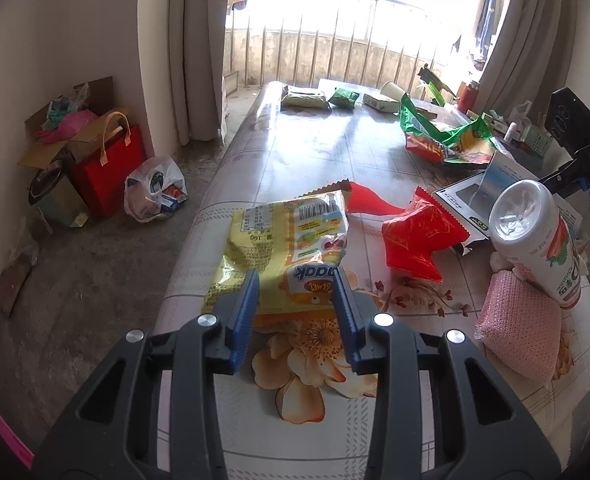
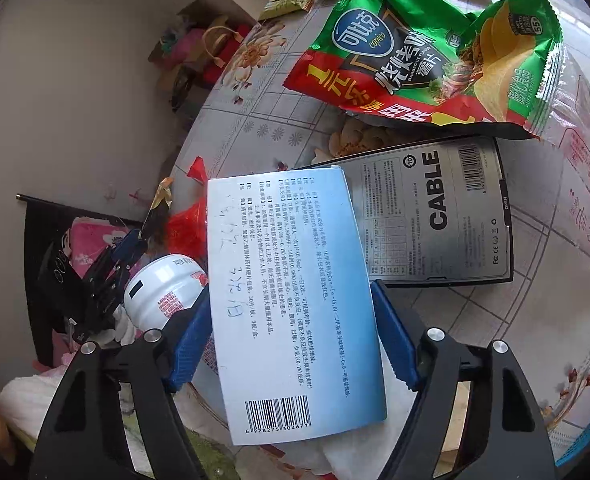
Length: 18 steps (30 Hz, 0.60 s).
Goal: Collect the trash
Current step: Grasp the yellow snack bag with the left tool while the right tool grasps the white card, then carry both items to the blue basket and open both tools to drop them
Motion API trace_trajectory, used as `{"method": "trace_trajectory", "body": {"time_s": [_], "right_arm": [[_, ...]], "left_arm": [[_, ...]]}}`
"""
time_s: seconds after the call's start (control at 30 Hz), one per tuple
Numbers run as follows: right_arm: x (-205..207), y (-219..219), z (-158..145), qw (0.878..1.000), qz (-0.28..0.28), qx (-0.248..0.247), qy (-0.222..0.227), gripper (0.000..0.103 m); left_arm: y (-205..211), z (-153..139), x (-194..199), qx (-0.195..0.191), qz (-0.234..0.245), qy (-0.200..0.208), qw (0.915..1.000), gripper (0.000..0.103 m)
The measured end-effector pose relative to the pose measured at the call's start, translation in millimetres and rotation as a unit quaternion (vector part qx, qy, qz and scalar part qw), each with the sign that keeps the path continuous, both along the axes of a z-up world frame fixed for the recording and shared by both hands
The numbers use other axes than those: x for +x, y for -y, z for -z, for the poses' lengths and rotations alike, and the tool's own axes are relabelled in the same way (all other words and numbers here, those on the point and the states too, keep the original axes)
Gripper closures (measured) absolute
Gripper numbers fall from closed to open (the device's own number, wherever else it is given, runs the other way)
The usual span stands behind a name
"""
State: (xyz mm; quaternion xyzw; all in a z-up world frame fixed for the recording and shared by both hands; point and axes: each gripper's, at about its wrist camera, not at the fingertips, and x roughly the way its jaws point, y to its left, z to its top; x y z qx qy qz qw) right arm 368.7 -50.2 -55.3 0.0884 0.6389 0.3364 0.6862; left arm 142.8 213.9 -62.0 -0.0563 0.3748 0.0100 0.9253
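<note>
Fingers (image 1: 245, 312) first: on my left gripper (image 1: 297, 280) they stand partly open, tips either side of the near end of the yellow snack wrapper (image 1: 283, 236). Whether they actually pinch it, I cannot tell. The wrapper sprawls across the floral table (image 1: 315, 140), near its left edge. Just right of it sits a crumpled red wrapper (image 1: 419, 236), then a white bottle (image 1: 535, 232) tipped over onto a pink sponge (image 1: 519, 320).

Over to my right gripper (image 2: 291, 296): it stands wide, blue pads pressed against both long edges of the blue-and-white box (image 2: 291, 280), barcode end towards me. That white bottle crowds in just beside the left finger. Behind the box lies a black cable package (image 2: 455, 212), partly covered by it, and beyond that a green chip bag (image 2: 415, 48) overlaps the package's far edge. The small packets at the table's far end are too distorted to read.
</note>
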Motion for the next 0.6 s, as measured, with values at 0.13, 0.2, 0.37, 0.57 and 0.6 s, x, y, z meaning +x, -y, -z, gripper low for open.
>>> {"method": "trace_trajectory", "body": {"time_s": [0.13,0.2,0.37,0.57,0.6], "right_arm": [[-3,10,-9,0.999,0.022,0.018,0.014,0.031],[-7,16,-17,0.999,0.035,0.03,0.025,0.031],[-20,42,-49,0.992,0.075,0.076,0.062,0.031],[-65,93,-100,0.973,0.138,0.137,0.122,0.031],[-78,107,-108,0.969,0.151,0.144,0.133,0.031]], "left_arm": [[-3,-11,-5,0.0,-0.008,0.011,0.9999,0.068],[-5,-18,-9,0.0,-0.013,0.018,0.9998,0.068],[-4,-46,-20,-0.007,-0.018,0.047,0.9987,0.068],[19,-101,-33,-0.026,0.012,0.108,0.9938,0.068],[27,-112,-34,-0.03,0.024,0.12,0.9921,0.068]]}}
